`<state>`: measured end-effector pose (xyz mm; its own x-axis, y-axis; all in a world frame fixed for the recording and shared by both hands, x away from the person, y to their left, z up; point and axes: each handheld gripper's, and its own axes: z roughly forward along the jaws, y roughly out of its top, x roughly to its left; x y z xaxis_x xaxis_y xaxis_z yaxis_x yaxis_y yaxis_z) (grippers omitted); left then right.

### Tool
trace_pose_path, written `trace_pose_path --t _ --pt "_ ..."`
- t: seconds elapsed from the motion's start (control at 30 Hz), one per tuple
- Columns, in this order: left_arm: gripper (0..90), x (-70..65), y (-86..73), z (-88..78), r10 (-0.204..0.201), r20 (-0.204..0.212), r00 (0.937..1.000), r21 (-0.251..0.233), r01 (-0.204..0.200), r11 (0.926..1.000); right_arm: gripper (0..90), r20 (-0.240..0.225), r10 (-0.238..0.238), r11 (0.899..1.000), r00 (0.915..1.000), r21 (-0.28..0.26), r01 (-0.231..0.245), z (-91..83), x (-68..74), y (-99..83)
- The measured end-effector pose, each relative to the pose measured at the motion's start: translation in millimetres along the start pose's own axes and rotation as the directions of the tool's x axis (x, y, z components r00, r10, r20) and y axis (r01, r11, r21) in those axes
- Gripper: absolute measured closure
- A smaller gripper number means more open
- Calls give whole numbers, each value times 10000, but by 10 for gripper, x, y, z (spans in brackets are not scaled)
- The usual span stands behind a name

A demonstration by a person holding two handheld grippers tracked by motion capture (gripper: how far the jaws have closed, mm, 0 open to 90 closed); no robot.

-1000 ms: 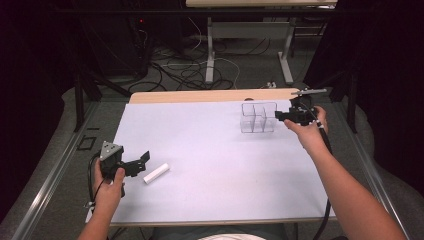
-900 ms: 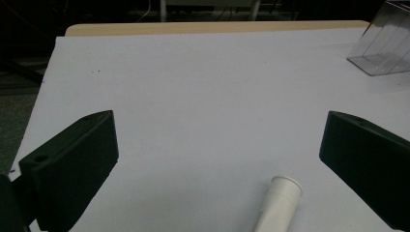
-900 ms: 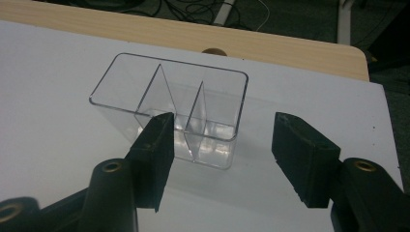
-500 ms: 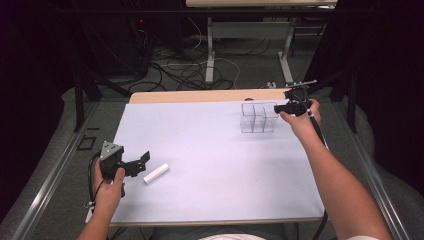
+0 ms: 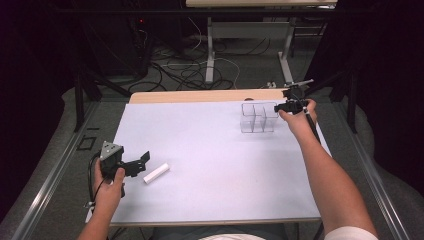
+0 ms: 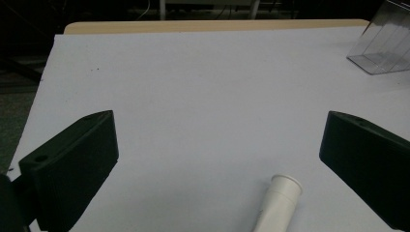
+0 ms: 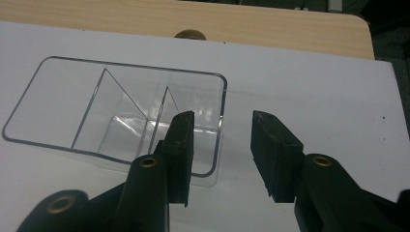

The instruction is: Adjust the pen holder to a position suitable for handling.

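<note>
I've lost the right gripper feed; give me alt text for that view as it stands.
The right gripper straddles the near end wall of a clear three-compartment box, one jaw inside the end compartment, one outside, not yet pressing. Its jaws have just been closing. The box sits on a white sheet over a wooden tabletop.

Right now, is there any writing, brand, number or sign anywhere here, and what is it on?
None can be read.
The white tube, the clear divided box, the white table cover and both grippers are all plain.
</note>
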<state>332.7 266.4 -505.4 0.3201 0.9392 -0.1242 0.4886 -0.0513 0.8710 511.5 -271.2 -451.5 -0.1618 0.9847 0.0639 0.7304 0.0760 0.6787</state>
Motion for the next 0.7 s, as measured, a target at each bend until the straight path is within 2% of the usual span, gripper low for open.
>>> trace_pose_path --t 0.13,0.2,0.37,0.5,0.6,0.63,0.7 --pt "6 1 -1 -7 -56 2 10000 -44 56 10000 636 73 166 9993 9998 345 -169 75 -21 -10" --pt "6 3 -2 -6 -43 -6 10000 -35 43 10000 643 115 117 9992 9999 376 -121 116 -40 -12" --pt "6 3 -4 -2 -38 -16 10000 -2 38 10000 663 84 332 9982 9994 494 -336 214 -36 -14" --pt "6 15 -8 2 -61 -65 10000 -9 61 10000 702 179 235 9975 9996 656 -246 297 -13 -22" --pt "6 17 -7 -4 -62 -71 10000 -18 62 10000 744 296 329 9962 9990 795 -351 346 6 -35" --pt "6 19 -7 -4 -86 -64 9999 -50 86 10000 758 123 375 9967 9992 710 -382 366 2 -42" --pt "6 21 -9 -4 -61 -71 10000 1 61 10000 783 349 423 9949 9985 905 -453 370 19 -46"
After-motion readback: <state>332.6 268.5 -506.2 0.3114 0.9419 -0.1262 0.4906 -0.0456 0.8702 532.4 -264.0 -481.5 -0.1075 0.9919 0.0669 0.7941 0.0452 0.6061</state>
